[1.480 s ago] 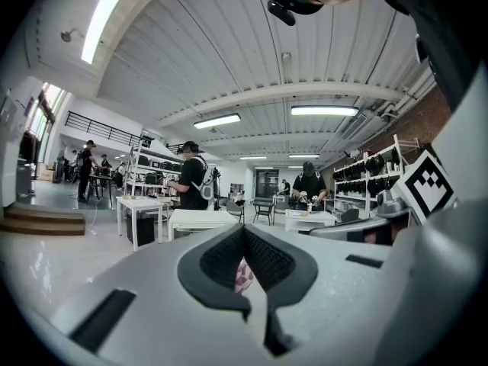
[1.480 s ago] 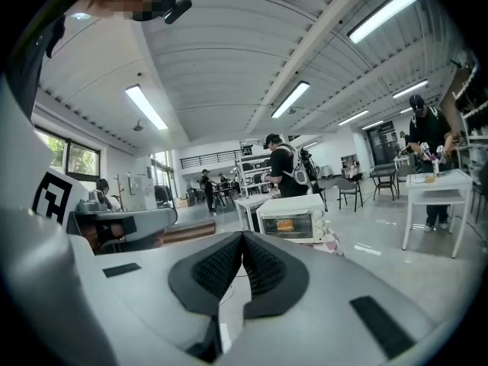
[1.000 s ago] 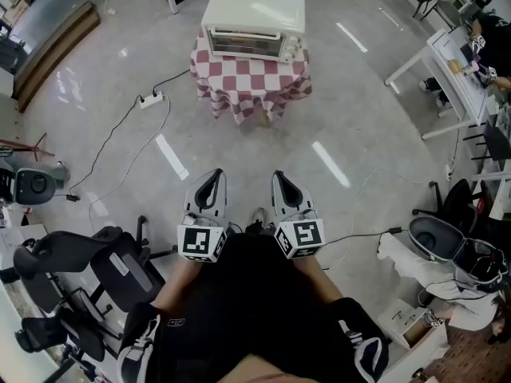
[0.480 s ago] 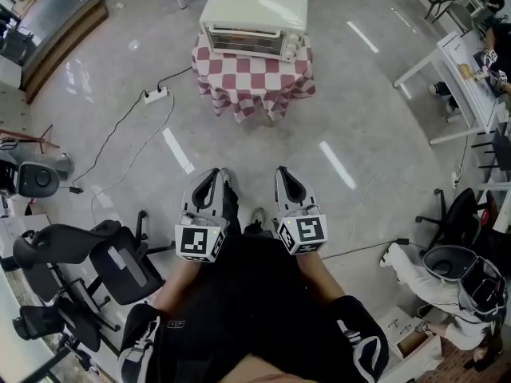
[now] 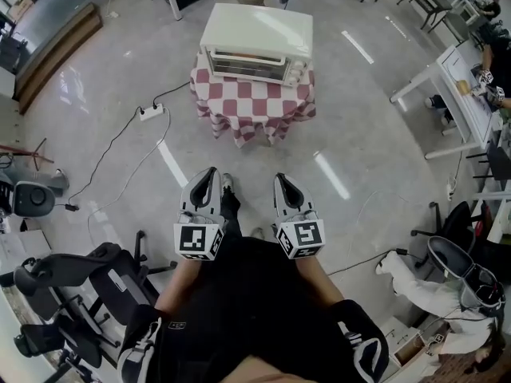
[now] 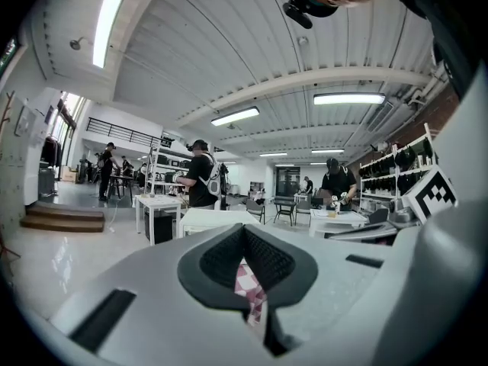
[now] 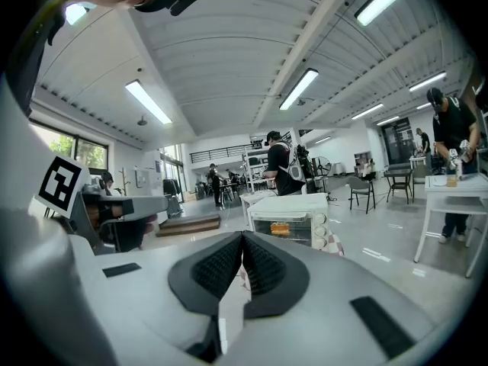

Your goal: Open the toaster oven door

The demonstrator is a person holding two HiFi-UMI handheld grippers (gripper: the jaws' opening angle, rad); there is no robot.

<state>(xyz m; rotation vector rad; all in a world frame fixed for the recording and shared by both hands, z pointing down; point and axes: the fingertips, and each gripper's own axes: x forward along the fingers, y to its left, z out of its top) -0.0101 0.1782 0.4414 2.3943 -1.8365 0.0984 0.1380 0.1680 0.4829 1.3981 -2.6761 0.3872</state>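
Both grippers shut and empty, the toaster oven well beyond them with its door closed.

I hold the left gripper (image 5: 209, 173) and the right gripper (image 5: 281, 179) side by side, near my body and low over the grey floor (image 5: 359, 134), both pointing toward the far side. Each one has its jaws pressed together with nothing gripped (each gripper view shows its ribbed pads meeting at the tip). The cream toaster oven (image 5: 255, 34) sits well apart from both, straight ahead at the far end, on a small table draped in a red-and-white checked cloth (image 5: 251, 102). Its glass door (image 5: 243, 61) faces me and lies flush against the front, with the knobs (image 5: 297, 70) to its right. On the floor, left of the table, lies a white power strip (image 5: 150, 112).
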